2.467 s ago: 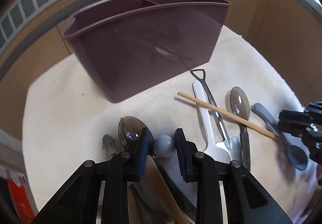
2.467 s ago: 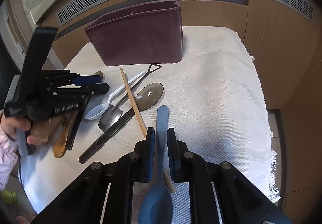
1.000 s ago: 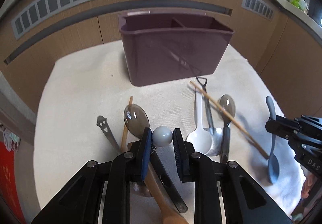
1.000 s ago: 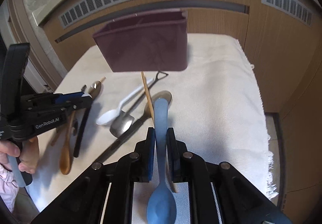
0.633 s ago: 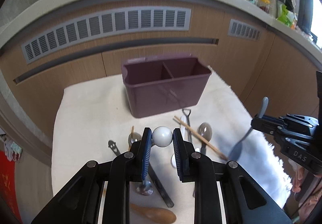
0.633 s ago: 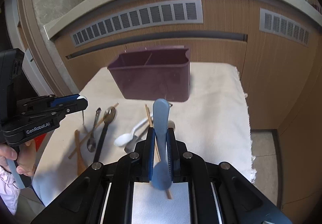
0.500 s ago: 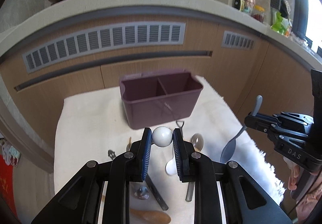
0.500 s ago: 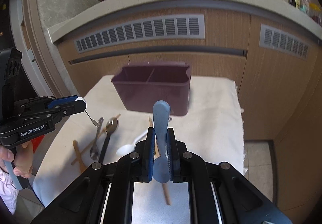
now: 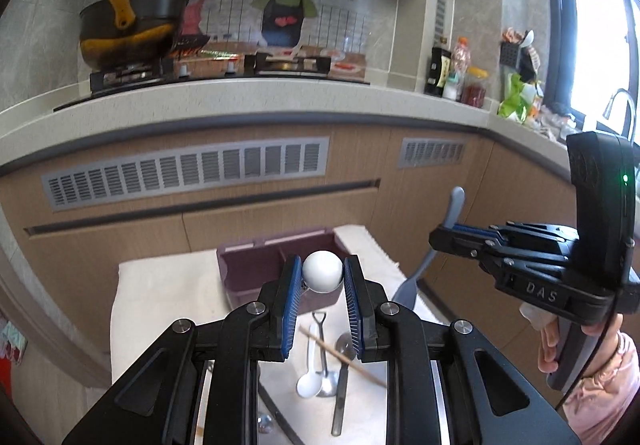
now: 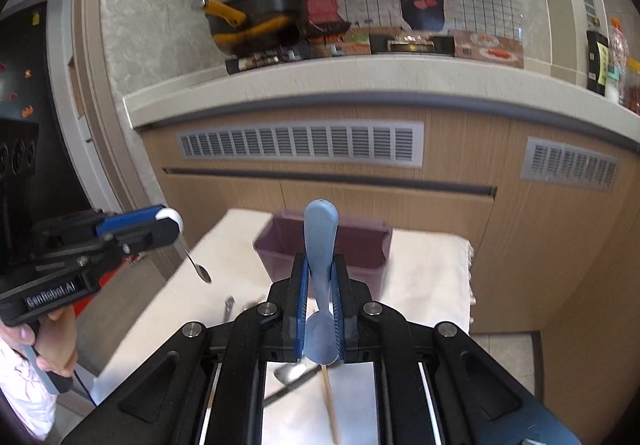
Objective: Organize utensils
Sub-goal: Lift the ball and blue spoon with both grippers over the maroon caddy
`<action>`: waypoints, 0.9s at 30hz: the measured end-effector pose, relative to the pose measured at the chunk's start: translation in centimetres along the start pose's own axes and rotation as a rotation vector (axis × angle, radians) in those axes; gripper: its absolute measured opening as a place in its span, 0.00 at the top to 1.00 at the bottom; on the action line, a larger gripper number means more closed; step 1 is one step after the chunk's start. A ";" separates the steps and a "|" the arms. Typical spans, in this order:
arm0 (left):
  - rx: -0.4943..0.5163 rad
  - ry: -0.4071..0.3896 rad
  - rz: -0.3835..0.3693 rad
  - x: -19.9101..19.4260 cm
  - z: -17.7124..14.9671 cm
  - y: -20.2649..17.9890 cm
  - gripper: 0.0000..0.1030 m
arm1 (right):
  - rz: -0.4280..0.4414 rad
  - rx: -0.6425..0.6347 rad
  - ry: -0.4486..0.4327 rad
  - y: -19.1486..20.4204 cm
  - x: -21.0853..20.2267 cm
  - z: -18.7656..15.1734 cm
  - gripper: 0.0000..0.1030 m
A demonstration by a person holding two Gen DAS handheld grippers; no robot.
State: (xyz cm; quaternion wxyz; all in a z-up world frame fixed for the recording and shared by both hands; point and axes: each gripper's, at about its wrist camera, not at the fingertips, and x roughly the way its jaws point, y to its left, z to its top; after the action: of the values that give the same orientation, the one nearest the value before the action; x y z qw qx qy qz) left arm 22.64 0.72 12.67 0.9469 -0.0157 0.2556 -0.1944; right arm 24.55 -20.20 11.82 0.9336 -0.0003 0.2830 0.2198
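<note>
Blue-grey spoon: the blue-grey plastic spoon [image 10: 320,241] stood handle-up between the pads of the right hand-held gripper [image 10: 320,309], which was clamped shut on its neck, bowl hanging below.
Ball-topped spoon: the left hand-held gripper [image 9: 322,299] was closed on the white ball end [image 9: 322,271] of a slim metal spoon [image 10: 196,265]; from the right wrist view its small bowl dangled free in the air.
What changed: a second earlier both utensils had only just left the white cloth [image 9: 168,297], with the left gripper low among the pile; by this moment both had been carried well up, so the cabinet vents and stove top filled the views and the cloth lay far below.
Grips: neither grip had altered during the lift; each utensil sat between the pads as it had before.
Caddy: the maroon two-compartment utensil caddy [image 9: 256,265] stood at the far end of the cloth-covered surface [image 10: 432,285], empty as far as I could see.
Left behind: a white plastic spoon [image 9: 310,373], a small shovel-shaped metal spoon [image 9: 323,357], a dark-handled spoon [image 9: 342,377] and a wooden chopstick [image 9: 344,353] lay on the cloth near the person.
Meaning: both pick-ups looked done; what remained, to my eye, was carrying each spoon forward over the caddy and lowering it into a compartment.
Worry: the thin spoon swinging from its ball might need steadying to clear the rim.
</note>
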 end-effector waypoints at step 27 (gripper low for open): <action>-0.281 0.203 -0.150 17.7 1.0 9.5 0.78 | -0.050 0.000 0.144 -3.6 17.8 2.2 0.90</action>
State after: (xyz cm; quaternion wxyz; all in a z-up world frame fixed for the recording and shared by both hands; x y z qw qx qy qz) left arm 40.60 2.82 3.86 0.8876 -0.1474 0.3724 -0.2276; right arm 40.41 -15.86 3.79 0.9160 -0.0230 0.3493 0.1959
